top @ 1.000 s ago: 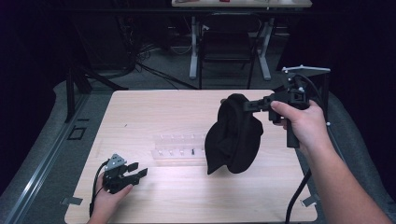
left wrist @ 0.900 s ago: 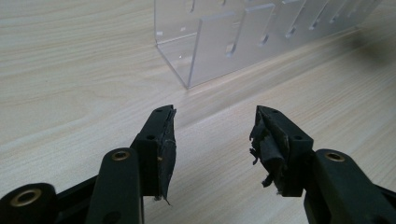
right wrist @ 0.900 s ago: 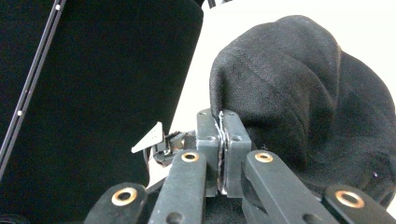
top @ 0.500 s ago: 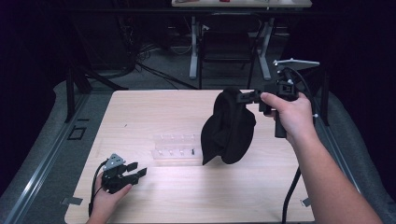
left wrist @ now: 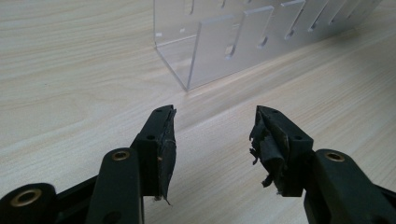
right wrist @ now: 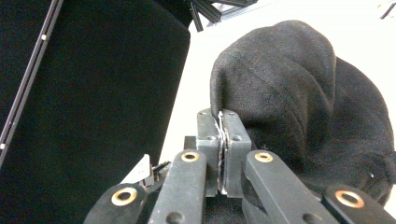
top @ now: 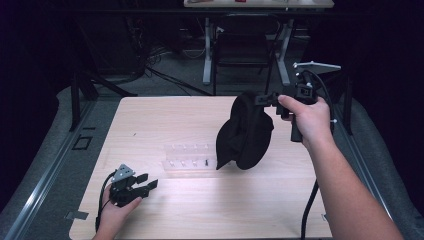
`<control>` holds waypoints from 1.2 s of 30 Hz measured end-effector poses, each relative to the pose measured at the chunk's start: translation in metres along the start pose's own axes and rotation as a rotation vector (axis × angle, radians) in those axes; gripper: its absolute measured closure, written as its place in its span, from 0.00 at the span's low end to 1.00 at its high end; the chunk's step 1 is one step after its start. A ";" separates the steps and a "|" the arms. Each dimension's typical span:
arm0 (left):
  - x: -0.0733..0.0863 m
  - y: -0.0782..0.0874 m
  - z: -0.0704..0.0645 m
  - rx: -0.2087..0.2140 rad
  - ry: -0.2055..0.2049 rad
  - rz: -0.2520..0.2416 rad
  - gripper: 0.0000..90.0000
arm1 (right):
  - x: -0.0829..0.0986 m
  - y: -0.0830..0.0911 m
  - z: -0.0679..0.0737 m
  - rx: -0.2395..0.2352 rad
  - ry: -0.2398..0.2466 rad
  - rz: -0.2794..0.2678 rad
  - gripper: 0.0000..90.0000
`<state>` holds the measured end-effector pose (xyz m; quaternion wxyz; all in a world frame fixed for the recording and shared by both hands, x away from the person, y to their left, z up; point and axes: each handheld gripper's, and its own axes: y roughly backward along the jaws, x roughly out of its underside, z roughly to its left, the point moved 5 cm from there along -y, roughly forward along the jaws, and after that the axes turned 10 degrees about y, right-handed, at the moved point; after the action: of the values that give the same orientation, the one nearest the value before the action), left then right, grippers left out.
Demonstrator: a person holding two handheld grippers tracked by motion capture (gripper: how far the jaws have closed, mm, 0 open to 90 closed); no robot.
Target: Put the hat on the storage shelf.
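Right gripper (top: 267, 98) pinching black cap (top: 245, 132), left gripper (top: 142, 184) agape

The black cap (top: 245, 132) is of woven cloth, matt and a little rough, with a visible weave in the right gripper view. The table (top: 165, 120) has a pale wood surface, smooth, with fine grain. The rack (left wrist: 243, 37) is clear plastic, glossy. The left gripper (left wrist: 212, 135) is matt black, with brass-coloured rivets and worn, torn rubber pads (left wrist: 261, 149).
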<state>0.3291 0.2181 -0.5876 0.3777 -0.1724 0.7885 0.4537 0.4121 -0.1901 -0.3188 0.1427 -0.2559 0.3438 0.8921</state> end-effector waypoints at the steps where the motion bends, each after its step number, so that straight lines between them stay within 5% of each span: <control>1: 0.000 0.000 0.000 -0.001 0.000 0.002 0.54 | -0.002 -0.001 0.000 -0.002 -0.002 -0.005 0.98; 16: 0.000 -0.002 -0.003 0.001 -0.013 0.004 0.55 | -0.005 -0.014 -0.001 0.016 -0.003 -0.015 0.98; 36: -0.001 -0.004 -0.008 0.013 -0.029 0.009 0.55 | -0.004 -0.031 0.011 -0.035 0.016 -0.016 0.98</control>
<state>0.3285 0.2096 -0.5868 0.3883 -0.1600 0.7866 0.4527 0.4252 -0.1604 -0.3269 0.1425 -0.2683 0.3271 0.8948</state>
